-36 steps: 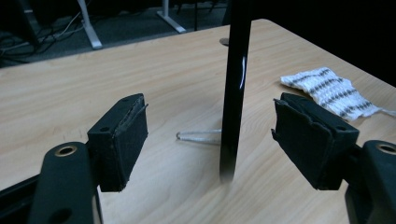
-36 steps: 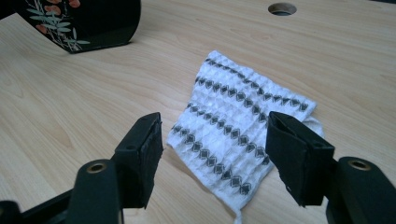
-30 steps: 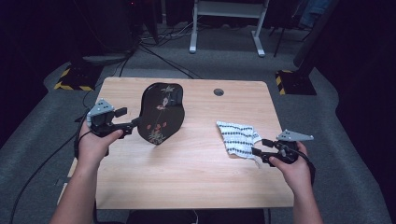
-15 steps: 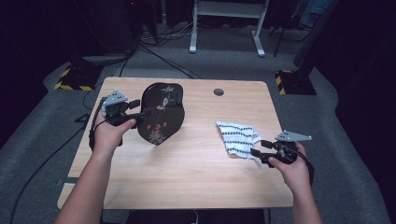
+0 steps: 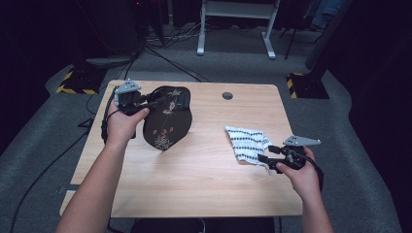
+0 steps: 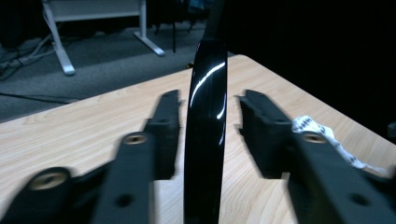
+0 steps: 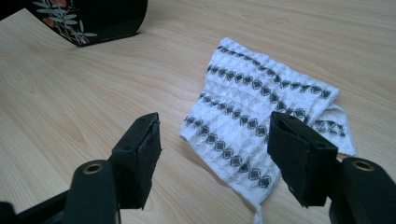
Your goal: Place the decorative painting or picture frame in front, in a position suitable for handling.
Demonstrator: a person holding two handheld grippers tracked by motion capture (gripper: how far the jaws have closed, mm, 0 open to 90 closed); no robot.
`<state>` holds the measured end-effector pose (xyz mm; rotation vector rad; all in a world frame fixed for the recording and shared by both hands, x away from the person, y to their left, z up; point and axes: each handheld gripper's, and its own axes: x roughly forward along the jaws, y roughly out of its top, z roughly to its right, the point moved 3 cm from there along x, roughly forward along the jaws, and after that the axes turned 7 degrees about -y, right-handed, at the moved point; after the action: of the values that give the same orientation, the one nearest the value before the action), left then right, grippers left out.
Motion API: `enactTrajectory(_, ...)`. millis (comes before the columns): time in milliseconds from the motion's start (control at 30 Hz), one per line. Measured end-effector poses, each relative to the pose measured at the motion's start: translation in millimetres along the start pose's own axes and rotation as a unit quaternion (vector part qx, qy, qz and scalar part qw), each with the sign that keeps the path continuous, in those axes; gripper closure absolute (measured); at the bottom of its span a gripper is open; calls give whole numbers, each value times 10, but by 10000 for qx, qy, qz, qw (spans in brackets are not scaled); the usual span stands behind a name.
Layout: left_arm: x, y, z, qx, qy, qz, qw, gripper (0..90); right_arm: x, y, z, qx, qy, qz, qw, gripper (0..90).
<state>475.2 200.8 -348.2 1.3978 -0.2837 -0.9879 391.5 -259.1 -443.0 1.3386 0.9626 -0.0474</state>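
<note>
Black lacquer gleams on the tray (image 5: 167, 121), painted with red flowers and pale leaves, lying well apart from the white patterned cloth (image 5: 247, 143). The left gripper (image 5: 154, 102) has just been closing, the tray's rim between its jaws with slim gaps either side. Just beside the cloth, the right gripper (image 5: 266, 158) gapes empty.

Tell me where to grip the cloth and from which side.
Take the cloth at its near corner, where a loose point sticks out toward the right tongs. It lies flat and folded on the table, so come in low from the person's side and pinch that edge.
</note>
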Motion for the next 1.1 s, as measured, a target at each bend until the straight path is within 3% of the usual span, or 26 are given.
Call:
enactTrajectory(33,0,0,0,0,0,0,10000,626,0,0,0,0,0,0,10000,360)
enactTrajectory(67,12,15,-2,50,-9,-31,10000,695,-7,0,2,9,5,7,10000,360)
enactTrajectory(133,30,25,-11,102,7,-152,9998,717,-13,-1,4,20,2,12,10000,360)
enactTrajectory(233,28,29,-29,-11,-65,-199,9998,788,-32,-1,17,54,-17,28,10000,360)
enactTrajectory(300,23,28,-33,-197,-169,-207,9994,801,-41,3,23,67,-41,58,10000,360)
enactTrajectory(633,64,73,30,-150,-55,-279,9995,804,-68,21,28,121,-18,97,9999,360)
enactTrajectory(767,95,115,128,-7,-132,-411,9991,804,-69,22,29,125,-13,95,9999,361)
enactTrajectory(967,153,182,373,148,-486,-420,9978,804,-45,25,13,89,32,79,9999,361)
enactTrajectory(1000,172,198,468,188,-680,-382,9968,804,-36,25,1,95,40,72,9999,362)
enactTrajectory(1033,172,198,468,188,-680,-382,9968,804,-36,25,1,95,40,72,9999,362)
enactTrajectory(1100,217,218,619,249,-999,-336,9941,804,-31,29,-11,77,63,61,9999,362)
